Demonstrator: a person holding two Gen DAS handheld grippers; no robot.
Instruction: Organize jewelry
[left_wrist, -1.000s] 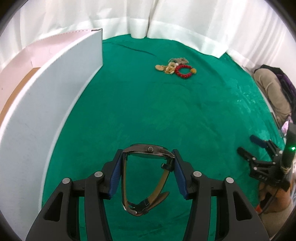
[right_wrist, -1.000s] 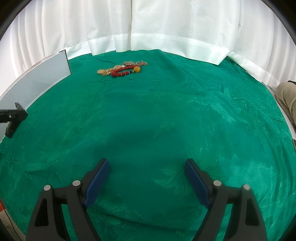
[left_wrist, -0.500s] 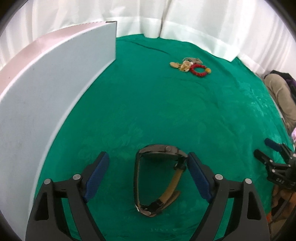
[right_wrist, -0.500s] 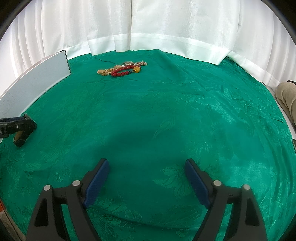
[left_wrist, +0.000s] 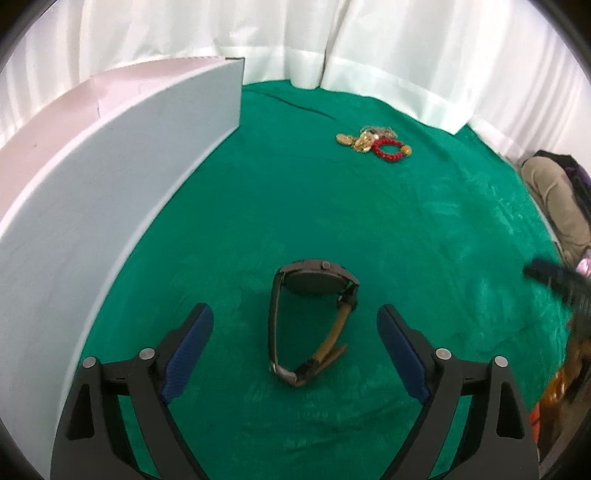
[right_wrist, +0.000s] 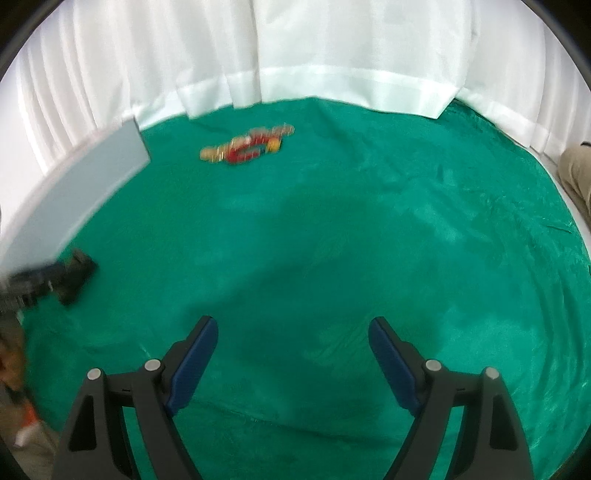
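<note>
Illumination is bright, even and diffuse in both views. The curtain from 10 to 2 o'clock is near overexposed. Shadows are soft: a faint one lies under the watch, a broad dim patch mid-cloth in the right view. The left view is mostly sharp, blurred at 3 o'clock. The right view shows motion blur; the jewelry smears. Fisheye distortion bends the edges; corners are black.

Left tongs and right tongs agape.
</note>
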